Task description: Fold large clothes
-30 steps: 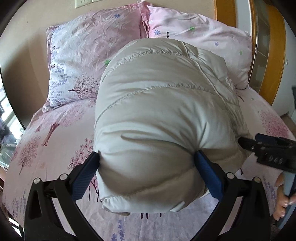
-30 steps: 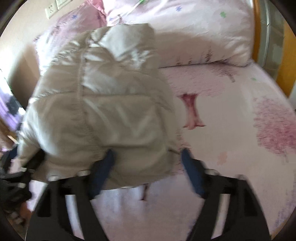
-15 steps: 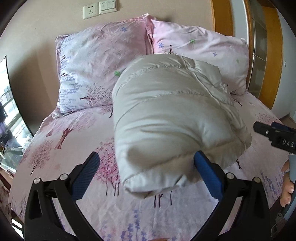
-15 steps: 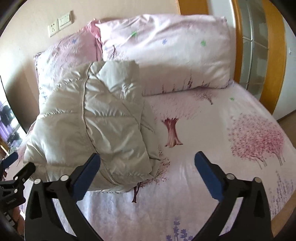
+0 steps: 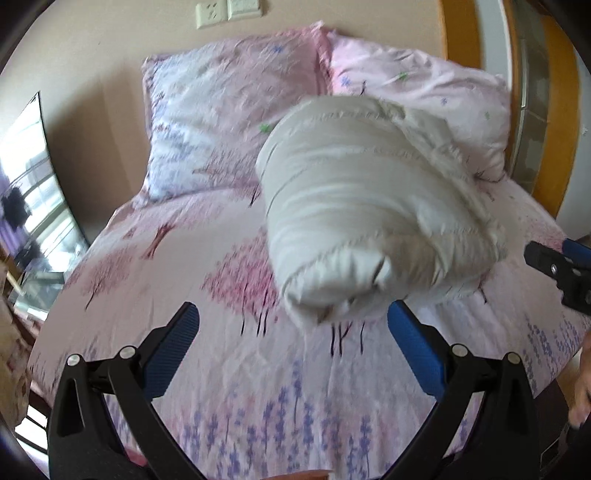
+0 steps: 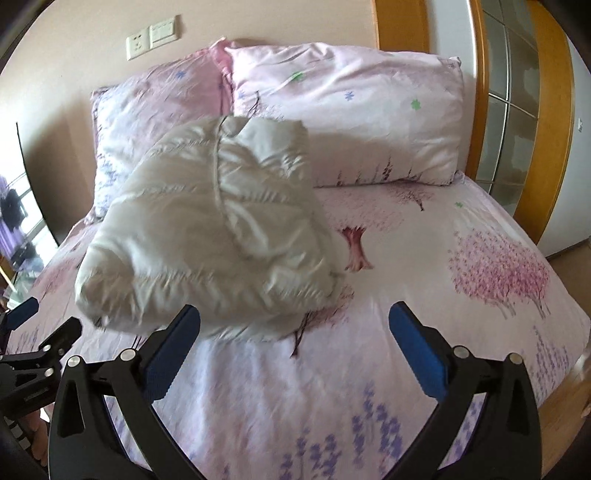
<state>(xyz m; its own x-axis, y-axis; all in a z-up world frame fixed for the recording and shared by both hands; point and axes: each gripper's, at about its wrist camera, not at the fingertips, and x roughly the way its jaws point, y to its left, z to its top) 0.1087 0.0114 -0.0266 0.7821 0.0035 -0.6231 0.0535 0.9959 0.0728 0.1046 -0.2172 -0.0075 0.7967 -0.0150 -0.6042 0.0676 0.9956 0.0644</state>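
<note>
Two claws spread, empty; folded jacket (image 5: 369, 206) on bed (image 5: 155, 280)

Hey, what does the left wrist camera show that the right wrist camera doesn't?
Only the left wrist view shows the rolled end of the folded puffy jacket and the right gripper at its right edge. Only the right wrist view shows the jacket's seamed side, the bare bed sheet right of it, and the left gripper at its left edge. Both show the jacket lying free, two pillows, the wall socket, and open, empty jaws.
</note>
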